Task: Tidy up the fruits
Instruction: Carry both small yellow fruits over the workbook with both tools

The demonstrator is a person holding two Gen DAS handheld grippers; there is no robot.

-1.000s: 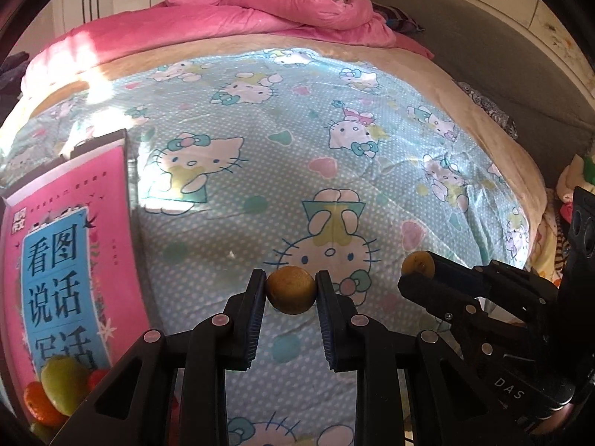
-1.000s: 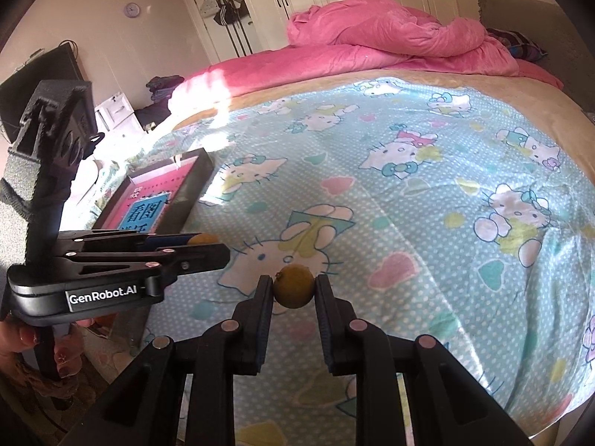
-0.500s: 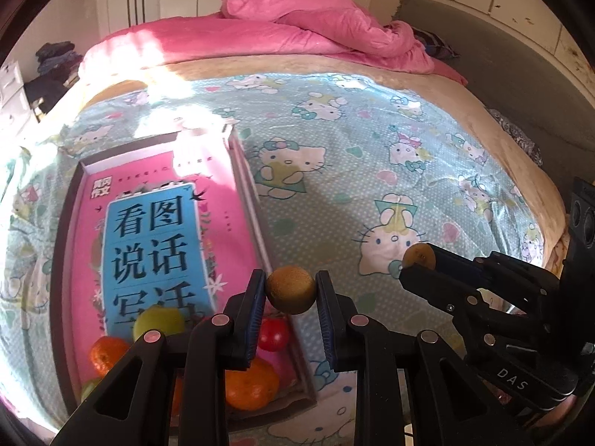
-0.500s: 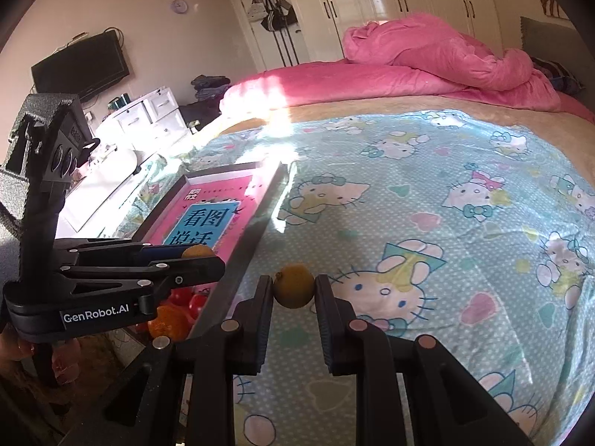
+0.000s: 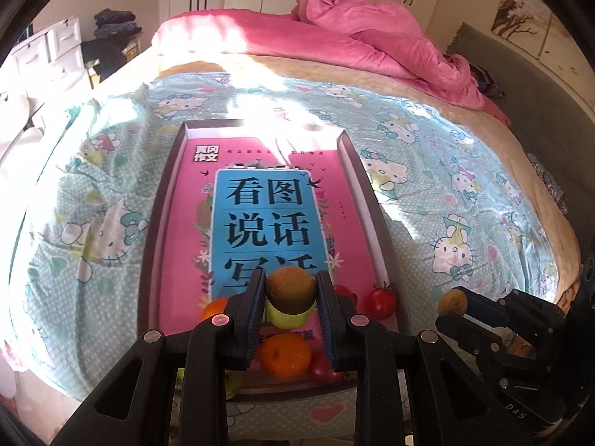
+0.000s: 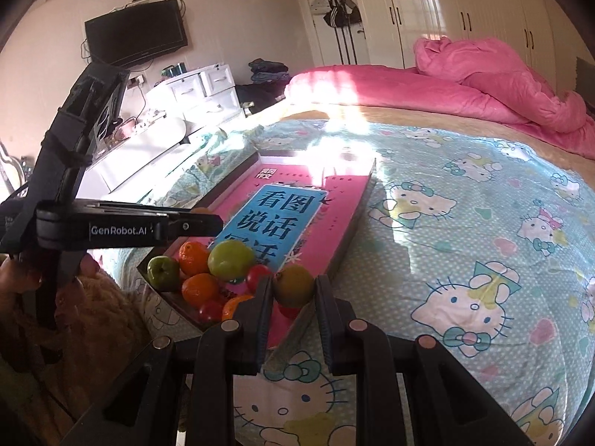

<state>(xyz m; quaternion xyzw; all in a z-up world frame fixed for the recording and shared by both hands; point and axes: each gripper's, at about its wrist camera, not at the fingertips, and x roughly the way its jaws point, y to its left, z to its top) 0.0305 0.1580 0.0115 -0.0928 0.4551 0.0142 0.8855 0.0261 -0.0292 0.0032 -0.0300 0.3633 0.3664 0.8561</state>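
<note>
My left gripper [image 5: 290, 291] is shut on a brown kiwi [image 5: 290, 289], held above the near end of a dark tray [image 5: 373, 200] that lies on the bed. A pink and blue book [image 5: 260, 215] lines the tray. Oranges [image 5: 284, 355], a green apple [image 6: 230, 259], a darker green fruit [image 6: 163, 273] and small red tomatoes [image 5: 380, 303] cluster at the tray's near end. My right gripper [image 6: 293, 290] is shut on a second, yellow-brown kiwi [image 6: 293, 285] over the tray's near right rim. The right gripper [image 5: 452, 301] also shows at the lower right of the left wrist view.
The tray sits on a light blue cartoon-cat sheet [image 6: 465, 260] over a wide bed. A pink duvet [image 5: 375, 41] is heaped at the far end. White drawers [image 6: 197, 89] and a wall television [image 6: 135, 31] stand to the left. A hand [image 6: 22, 290] holds the left gripper's handle.
Both grippers have swung left from over the bare sheet to the tray, each still carrying its kiwi. The tray and its fruit pile came fully into view.
</note>
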